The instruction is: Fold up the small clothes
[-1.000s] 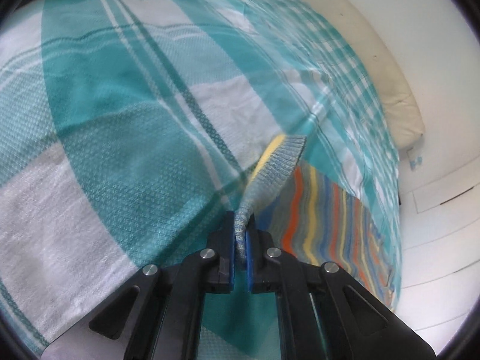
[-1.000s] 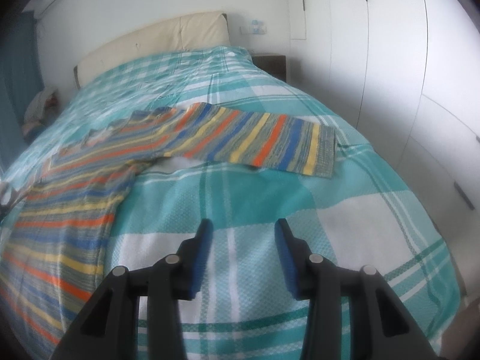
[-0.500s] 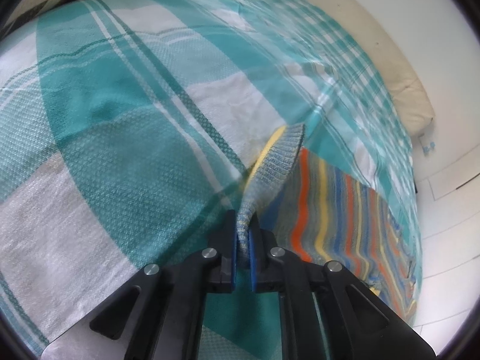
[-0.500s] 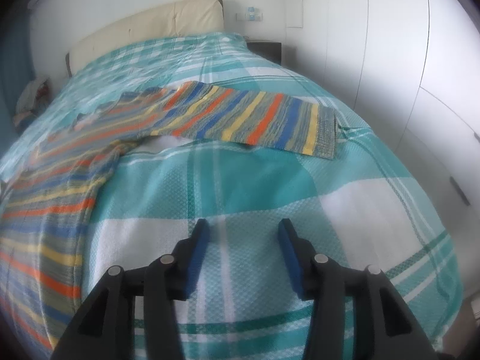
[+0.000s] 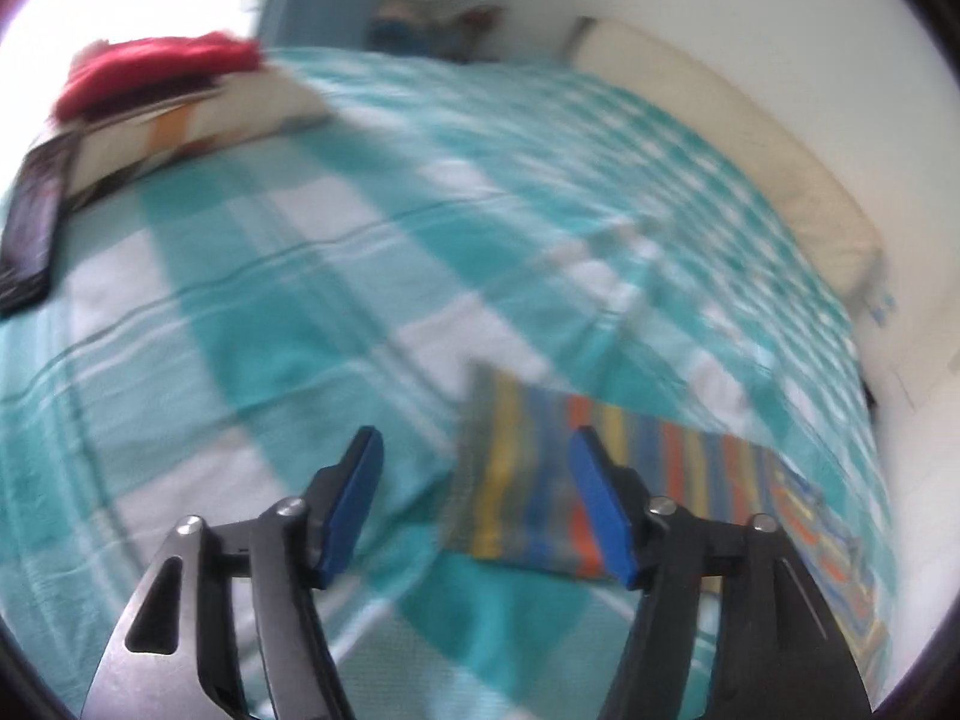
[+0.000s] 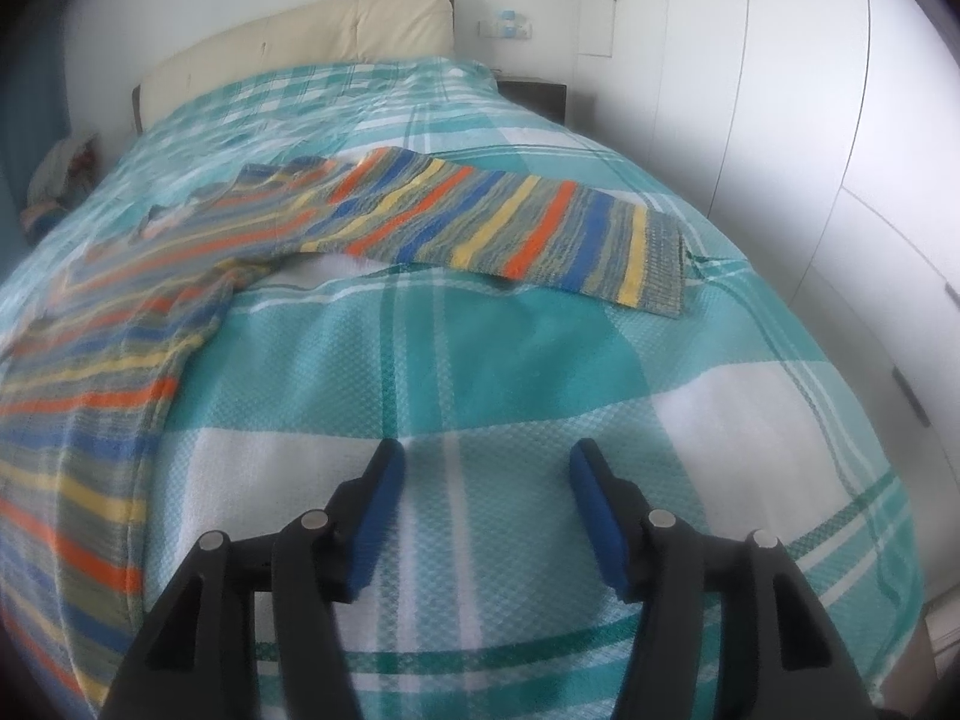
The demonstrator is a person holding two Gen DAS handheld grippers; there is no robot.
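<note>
One striped knit sweater [image 6: 198, 276] lies spread flat on the bed [image 6: 510, 360], atop a teal-and-white checked cover. Two tools are in view, one per camera. The left tool [image 5: 474, 501] stands with its blue pads wide apart, holding nothing, just above one sleeve cuff [image 5: 480, 462]. The right tool [image 6: 486, 516] is likewise spread and empty, over bare cover near the foot edge. The sweater's body runs along the bed's left side toward the foot edge, and one long sleeve [image 6: 510, 228] stretches crosswise toward the right edge, ending in a grey ribbed cuff. Its stripes are orange, blue, yellow and grey-green. One pile of folded clothes [image 5: 180, 96] sits toward a far corner, blurred.
</note>
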